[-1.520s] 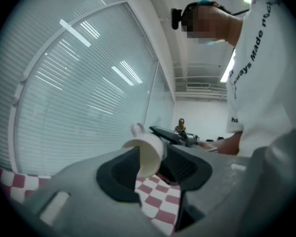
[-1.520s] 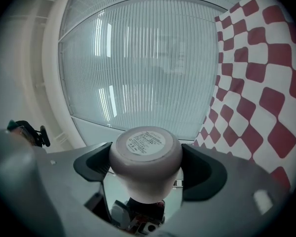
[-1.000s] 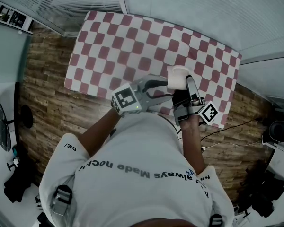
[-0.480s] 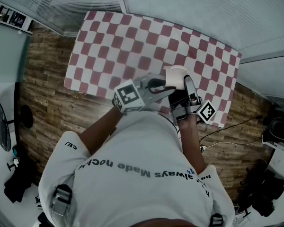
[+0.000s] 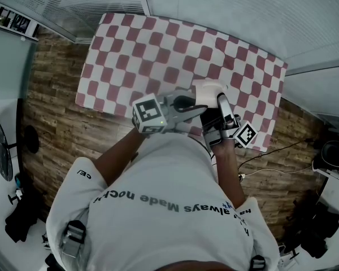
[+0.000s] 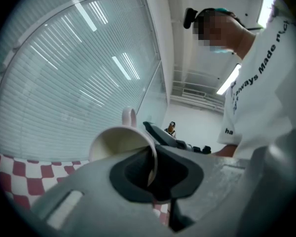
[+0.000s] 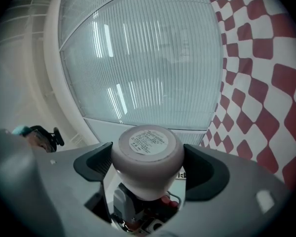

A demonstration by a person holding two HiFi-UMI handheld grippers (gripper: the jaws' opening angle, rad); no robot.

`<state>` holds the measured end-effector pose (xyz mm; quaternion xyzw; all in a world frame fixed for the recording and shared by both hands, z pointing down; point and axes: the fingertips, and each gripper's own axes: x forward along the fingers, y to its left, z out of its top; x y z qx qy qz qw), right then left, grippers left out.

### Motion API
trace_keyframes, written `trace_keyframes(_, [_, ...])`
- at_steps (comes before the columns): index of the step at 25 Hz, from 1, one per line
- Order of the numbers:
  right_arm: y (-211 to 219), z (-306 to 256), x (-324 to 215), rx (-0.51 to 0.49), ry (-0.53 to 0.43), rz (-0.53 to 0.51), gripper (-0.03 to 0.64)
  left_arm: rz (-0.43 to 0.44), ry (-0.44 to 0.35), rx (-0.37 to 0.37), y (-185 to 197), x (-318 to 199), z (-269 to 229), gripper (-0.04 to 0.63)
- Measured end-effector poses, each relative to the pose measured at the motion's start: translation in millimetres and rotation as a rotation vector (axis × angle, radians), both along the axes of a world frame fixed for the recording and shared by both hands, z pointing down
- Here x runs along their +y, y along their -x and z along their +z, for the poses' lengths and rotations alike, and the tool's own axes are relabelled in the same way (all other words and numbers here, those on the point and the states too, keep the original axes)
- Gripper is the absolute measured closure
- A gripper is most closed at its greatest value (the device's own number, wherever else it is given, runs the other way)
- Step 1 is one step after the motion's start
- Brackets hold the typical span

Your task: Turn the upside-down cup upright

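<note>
The left gripper [image 6: 155,179] has just closed on the cup [image 6: 119,141] rim. The right gripper [image 7: 148,168] clamps its body. That thin pinch probably slips if the right releases.

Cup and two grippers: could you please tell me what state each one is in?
cup: on its side, not yet upright, held by both grippers.
left gripper: shut on the cup's rim, jaws having just closed.
right gripper: shut around the cup's body, jaws wide.
</note>
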<state>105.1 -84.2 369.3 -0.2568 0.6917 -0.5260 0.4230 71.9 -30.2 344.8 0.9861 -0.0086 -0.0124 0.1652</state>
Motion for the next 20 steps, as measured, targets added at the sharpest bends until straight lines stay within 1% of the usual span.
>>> trace_keyframes(5, [6, -12, 5, 0.083, -0.071, -0.033, 0.150, 0.010, -0.010, 0.020, 2, 0, -6, 0.571])
trace_keyframes(8, [11, -18, 8, 0.176, -0.121, -0.057, 0.150, 0.014, -0.011, 0.032, 4, -1, -9, 0.571])
trace_keyframes(15, [15, -14, 18, 0.550, -0.217, -0.093, 0.150, 0.014, -0.027, 0.022, 8, -3, -8, 0.571])
trace_keyframes(20, [17, -18, 23, 0.920, -0.372, -0.136, 0.150, 0.009, -0.017, 0.020, 11, -4, -7, 0.571])
